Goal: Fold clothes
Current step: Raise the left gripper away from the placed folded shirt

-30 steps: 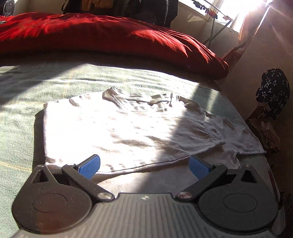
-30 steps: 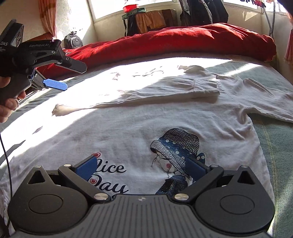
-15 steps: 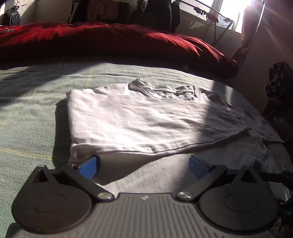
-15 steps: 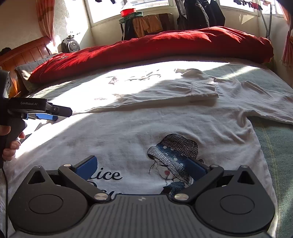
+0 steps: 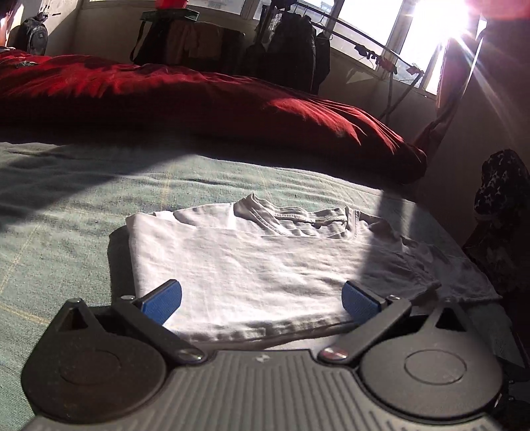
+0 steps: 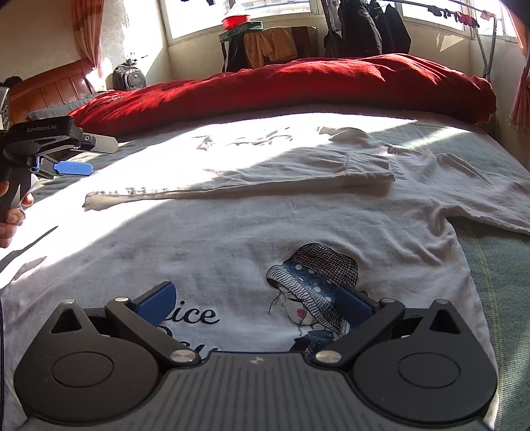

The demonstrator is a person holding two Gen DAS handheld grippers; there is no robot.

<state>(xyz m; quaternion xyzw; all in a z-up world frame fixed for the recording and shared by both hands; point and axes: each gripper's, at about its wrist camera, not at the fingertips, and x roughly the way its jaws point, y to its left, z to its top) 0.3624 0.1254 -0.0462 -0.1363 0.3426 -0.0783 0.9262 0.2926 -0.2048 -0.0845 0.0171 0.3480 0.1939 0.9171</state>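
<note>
A white T-shirt [image 6: 232,232] with a printed girl in a hat [image 6: 314,281] lies flat on the bed, its far side and one sleeve folded in over the body. In the left wrist view the shirt [image 5: 251,265] shows its folded edge and collar. My left gripper [image 5: 261,301] is open and empty, low over the near hem; it also shows in the right wrist view [image 6: 86,155] at the far left, above the bed. My right gripper [image 6: 255,305] is open and empty just above the print.
A red duvet [image 6: 298,86] lies bunched along the far side of the green bedspread [image 5: 82,205]. A wooden headboard [image 6: 49,89] is at left. A clothes rack with dark jackets [image 6: 371,26] stands by the window. A dark patterned item [image 5: 503,199] sits off the bed's edge.
My left gripper has swung lower and closer to the shirt's hem, then lifted a little at the bed's left side. The right gripper has barely moved. The shirt lies unchanged.
</note>
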